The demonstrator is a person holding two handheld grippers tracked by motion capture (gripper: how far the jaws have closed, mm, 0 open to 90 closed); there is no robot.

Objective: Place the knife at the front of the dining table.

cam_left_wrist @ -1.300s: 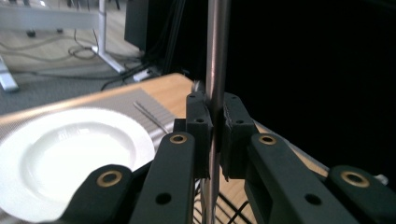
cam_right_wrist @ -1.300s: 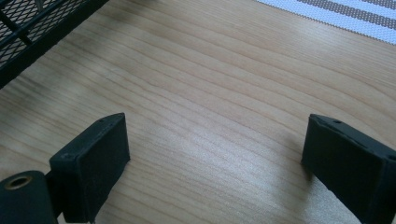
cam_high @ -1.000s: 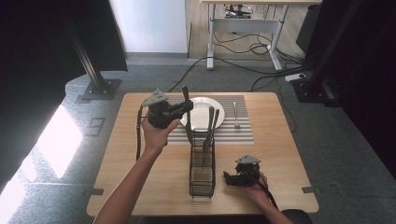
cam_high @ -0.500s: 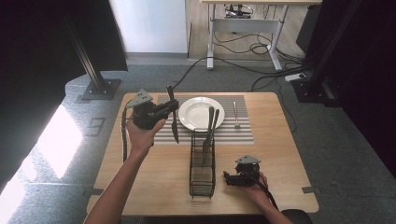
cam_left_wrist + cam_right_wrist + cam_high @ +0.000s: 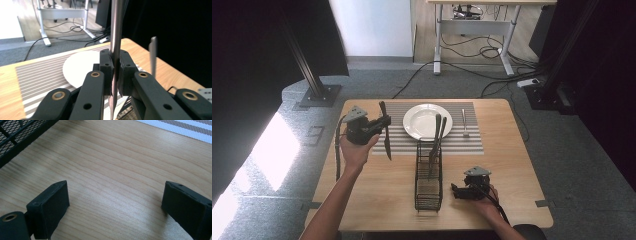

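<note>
Over the table's left half in the high view: left gripper [image 5: 382,125] clamped on a dark utensil [image 5: 387,146], held almost upright, tip down, above the left edge of the striped placemat [image 5: 462,145]. A second ago held above the wire caddy [image 5: 428,185], half a second ago partway out, now well left of the white plate [image 5: 424,120]. So: lifted clear of the caddy and carried sideways, probably towards a spot beside the plate (a silver piece [image 5: 465,122] already lies on the plate's far side). Two more pieces [image 5: 438,132] standing in the caddy. Right gripper [image 5: 459,192] low on the wood just right of the caddy, same place as a second ago.

From the left gripper view: left gripper [image 5: 115,72] narrowed tight on the utensil's grey shaft [image 5: 116,30], pads pressed to both sides, no gap. Plate [image 5: 80,67] and placemat [image 5: 37,72] beyond, below the jaws. One caddy piece [image 5: 153,55] upright to the side.

From the right gripper view: right gripper [image 5: 115,202] spread wide, nothing between the jaws, bare table [image 5: 112,170] beneath. Caddy mesh [image 5: 20,132] at one corner, placemat stripes [image 5: 187,127] at another. Likely next: lowering and laying flat, with care as the tip meets the mat.
</note>
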